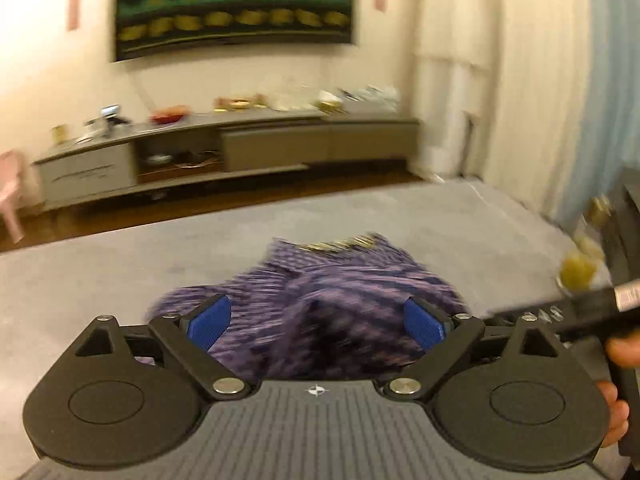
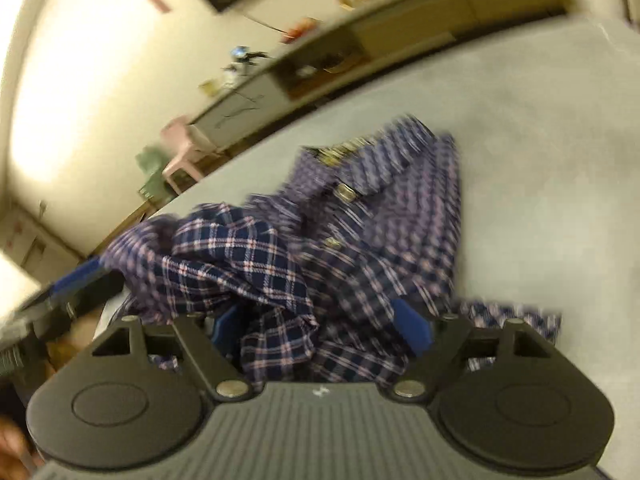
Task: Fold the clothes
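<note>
A crumpled navy plaid shirt [image 1: 320, 300] with pink and white lines lies in a heap on the grey surface [image 1: 100, 280]. My left gripper [image 1: 316, 322] is open, its blue pads [image 1: 210, 322] spread wide just over the near edge of the heap. In the right wrist view the same shirt [image 2: 320, 248] bunches up, collar and buttons towards the far side. My right gripper [image 2: 322, 326] is open, with cloth lying between its blue pads [image 2: 414, 328]. The left gripper [image 2: 76, 280] shows at the left of that view, the right gripper [image 1: 580, 308] at the right of the left wrist view.
A long low TV cabinet [image 1: 240, 148] with clutter on top stands against the far wall under a dark screen [image 1: 236, 4]. A pink child's chair [image 1: 12, 196] stands at the left. Curtains [image 1: 520, 80] hang at the right. Both views are motion-blurred.
</note>
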Action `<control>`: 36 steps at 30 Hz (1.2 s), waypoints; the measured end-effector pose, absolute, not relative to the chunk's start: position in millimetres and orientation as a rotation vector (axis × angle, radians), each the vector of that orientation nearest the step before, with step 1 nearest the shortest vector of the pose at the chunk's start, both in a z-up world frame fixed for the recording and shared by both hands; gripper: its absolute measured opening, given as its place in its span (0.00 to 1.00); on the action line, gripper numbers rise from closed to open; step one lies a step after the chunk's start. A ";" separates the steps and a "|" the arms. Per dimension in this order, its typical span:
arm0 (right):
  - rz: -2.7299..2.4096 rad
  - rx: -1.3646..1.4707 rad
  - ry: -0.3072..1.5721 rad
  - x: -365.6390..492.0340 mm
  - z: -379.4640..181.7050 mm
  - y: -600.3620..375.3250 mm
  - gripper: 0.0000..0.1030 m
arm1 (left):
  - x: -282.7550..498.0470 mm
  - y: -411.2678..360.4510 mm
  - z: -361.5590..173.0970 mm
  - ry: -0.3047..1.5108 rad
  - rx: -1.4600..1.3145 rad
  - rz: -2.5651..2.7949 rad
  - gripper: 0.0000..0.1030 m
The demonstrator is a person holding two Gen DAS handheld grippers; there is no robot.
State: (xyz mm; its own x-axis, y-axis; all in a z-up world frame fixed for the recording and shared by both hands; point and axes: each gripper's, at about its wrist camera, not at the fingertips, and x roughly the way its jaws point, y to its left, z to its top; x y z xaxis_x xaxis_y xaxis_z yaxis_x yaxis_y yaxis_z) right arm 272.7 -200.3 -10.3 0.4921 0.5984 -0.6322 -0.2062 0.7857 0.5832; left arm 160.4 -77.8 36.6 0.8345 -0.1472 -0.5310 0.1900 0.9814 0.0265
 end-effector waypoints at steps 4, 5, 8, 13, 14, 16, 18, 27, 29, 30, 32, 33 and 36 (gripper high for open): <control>0.512 0.491 0.975 278.1 -17.5 -199.8 0.56 | 189.1 -98.4 12.1 0.588 0.132 -0.257 0.96; 0.515 0.498 0.990 280.0 -19.6 -203.1 0.57 | 195.5 -93.0 8.4 0.608 0.118 -0.254 0.94; 0.522 0.544 0.965 284.7 -19.2 -219.2 0.64 | 210.9 -70.2 -1.6 0.681 0.057 -0.281 0.32; 0.401 0.537 0.920 288.5 -18.7 -234.3 0.71 | 164.5 -42.6 19.3 0.589 0.026 -0.307 0.11; 0.394 0.499 0.940 293.8 -26.6 -226.5 0.71 | 147.5 -39.2 25.4 0.565 0.021 -0.330 0.11; 0.387 0.417 0.974 299.8 -37.6 -211.4 0.63 | 97.2 -35.7 27.1 0.570 0.058 -0.395 0.11; 0.393 0.343 0.984 303.8 -43.3 -198.6 0.32 | 64.9 -36.9 8.9 0.688 0.093 -0.424 0.11; 0.524 0.446 0.672 261.1 11.3 -210.4 0.05 | 19.4 2.3 66.1 0.624 0.061 -0.349 0.57; 0.570 0.457 0.663 251.6 15.6 -210.4 0.05 | 27.4 -2.0 93.5 0.535 0.076 -0.347 0.81; 0.578 0.458 0.678 250.6 14.2 -209.8 0.05 | 31.7 -5.1 106.1 0.494 0.085 -0.344 0.82; 0.614 0.510 0.734 255.5 5.8 -210.7 0.06 | 46.1 -25.7 113.1 0.469 0.139 -0.323 0.83; 0.643 0.565 0.777 261.9 -1.5 -212.2 0.08 | 57.1 -37.3 109.2 0.483 0.152 -0.345 0.83; 0.720 0.757 0.869 279.3 -19.4 -222.4 0.27 | 90.1 -72.9 96.7 0.526 0.193 -0.408 0.87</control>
